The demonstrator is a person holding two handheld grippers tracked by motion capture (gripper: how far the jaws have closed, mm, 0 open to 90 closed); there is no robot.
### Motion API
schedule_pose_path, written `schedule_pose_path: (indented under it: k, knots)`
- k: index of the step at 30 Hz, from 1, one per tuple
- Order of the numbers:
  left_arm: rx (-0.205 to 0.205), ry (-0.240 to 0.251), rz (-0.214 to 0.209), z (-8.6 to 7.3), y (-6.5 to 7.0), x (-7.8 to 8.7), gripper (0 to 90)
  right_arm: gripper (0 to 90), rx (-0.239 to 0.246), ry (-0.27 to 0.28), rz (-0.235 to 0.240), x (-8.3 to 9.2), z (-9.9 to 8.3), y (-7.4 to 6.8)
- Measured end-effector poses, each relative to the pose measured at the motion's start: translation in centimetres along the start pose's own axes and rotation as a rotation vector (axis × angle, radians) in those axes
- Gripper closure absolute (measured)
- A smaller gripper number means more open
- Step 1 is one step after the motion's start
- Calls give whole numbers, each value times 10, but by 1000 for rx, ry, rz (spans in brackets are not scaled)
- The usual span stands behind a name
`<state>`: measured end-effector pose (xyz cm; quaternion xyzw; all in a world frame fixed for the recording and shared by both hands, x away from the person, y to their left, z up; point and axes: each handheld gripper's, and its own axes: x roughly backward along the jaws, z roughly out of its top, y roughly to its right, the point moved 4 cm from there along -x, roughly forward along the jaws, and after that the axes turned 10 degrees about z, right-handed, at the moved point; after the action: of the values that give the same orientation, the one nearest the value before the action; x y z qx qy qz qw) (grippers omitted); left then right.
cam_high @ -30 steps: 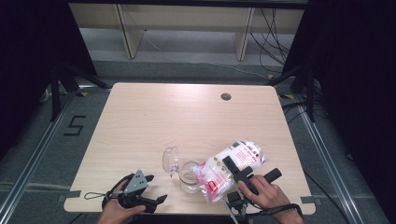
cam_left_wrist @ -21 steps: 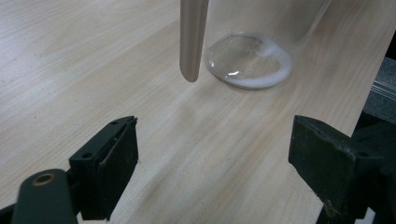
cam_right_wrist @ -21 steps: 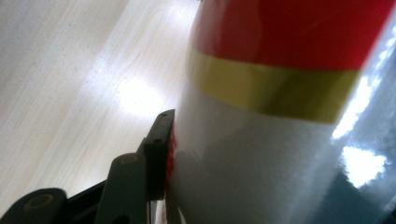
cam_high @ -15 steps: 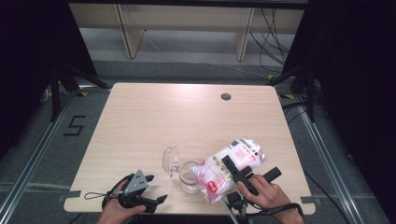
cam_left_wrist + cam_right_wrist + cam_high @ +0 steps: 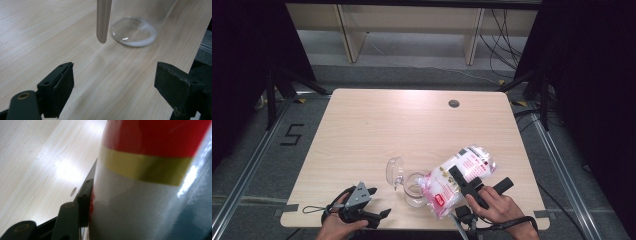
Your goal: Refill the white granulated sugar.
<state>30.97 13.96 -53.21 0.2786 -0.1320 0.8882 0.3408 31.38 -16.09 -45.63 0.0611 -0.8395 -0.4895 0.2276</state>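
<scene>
In the right gripper view the bag (image 5: pixel 155 182) sits so close that it is blurred; its print cannot be read, and it hides one jaw and the desk behind. The top edge crops it. In the left gripper view the jar (image 5: pixel 133 32) is cut off at the top edge, leaving its base and a hanging handle. In the high view the bag (image 5: pixel 457 180) covers the jar's mouth, and the bottom edge crops both forearms.
</scene>
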Motion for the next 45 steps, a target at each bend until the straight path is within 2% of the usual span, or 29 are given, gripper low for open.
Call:
schedule_pose_path:
  k: [4, 7, 8, 9, 12, 15, 16, 18, 19, 22, 24, 25, 26, 29, 32, 33, 35, 36, 37, 39, 40, 41, 44, 45]
  knots:
    - [9, 9, -11, 0, 1, 0, 158, 529, 1, -4, 5, -1, 0, 0]
    - [-4, -3, -1, 0, -1, 1, 158, 529, 5, -7, 11, -1, 1, 0]
    - [15, 8, -5, 1, 1, 1, 158, 529, 7, -7, 14, -2, 1, -1]
    - [-2, -2, -2, 0, 0, 1, 158, 529, 11, -8, 11, -1, 1, 0]
    - [17, 8, -10, 1, 2, 0, 158, 530, 0, -19, 15, -1, 0, -1]
    - [14, 0, -8, 1, 1, 1, 158, 530, 13, -24, 18, -1, 0, 0]
    - [3, 4, 2, 0, 0, 0, 159, 530, 30, -22, 55, -2, 0, 2]
    - [3, 4, 2, 0, 0, -1, 159, 531, 28, -23, 55, -1, -1, 2]
    - [-1, -3, 4, 0, 0, 0, 159, 531, 46, -30, 57, -1, -1, 3]
    - [-10, -8, 5, 0, -1, 1, 159, 532, 37, -32, 59, -2, -2, 2]
    - [8, 3, -6, 0, 0, 1, 159, 533, 20, -33, 62, -2, -3, 1]
    - [-12, -2, 2, 0, -2, 1, 159, 534, 22, -34, 63, -2, -3, 1]
    - [-12, -9, 5, 0, -2, 1, 159, 534, 26, -35, 62, -2, -3, 1]
    - [6, 1, -7, 0, 1, 1, 159, 535, 30, -35, 61, -2, -2, 1]
    - [-12, 6, -5, 1, 0, 1, 159, 537, 31, -31, 61, -3, -2, 1]
    - [-38, -8, 1, 1, -3, 2, 159, 538, 23, -31, 64, -2, -2, 1]
    - [-32, -7, 2, 0, -2, 2, 159, 539, 20, -30, 65, -2, -3, 1]
    - [-5, 15, -10, 1, 0, 0, 159, 540, 21, -31, 67, -2, -3, 0]
    - [-5, 15, -10, 1, 0, 0, 159, 540, 21, -31, 67, -2, -3, 0]
    - [-16, 6, -1, 0, -1, 0, 159, 541, 49, -43, 75, -2, -4, 0]
    - [-1, -4, 4, 0, 0, 0, 159, 542, 56, -48, 67, -2, -4, 1]
    - [13, 11, -5, 0, 1, -1, 159, 542, 36, -35, 61, -2, -4, 1]
    - [8, 8, -9, 0, 1, 0, 159, 543, 39, -36, 59, -1, -5, 1]
    - [-1, 2, 1, 0, 0, 0, 159, 543, 31, -35, 58, -1, -5, 2]
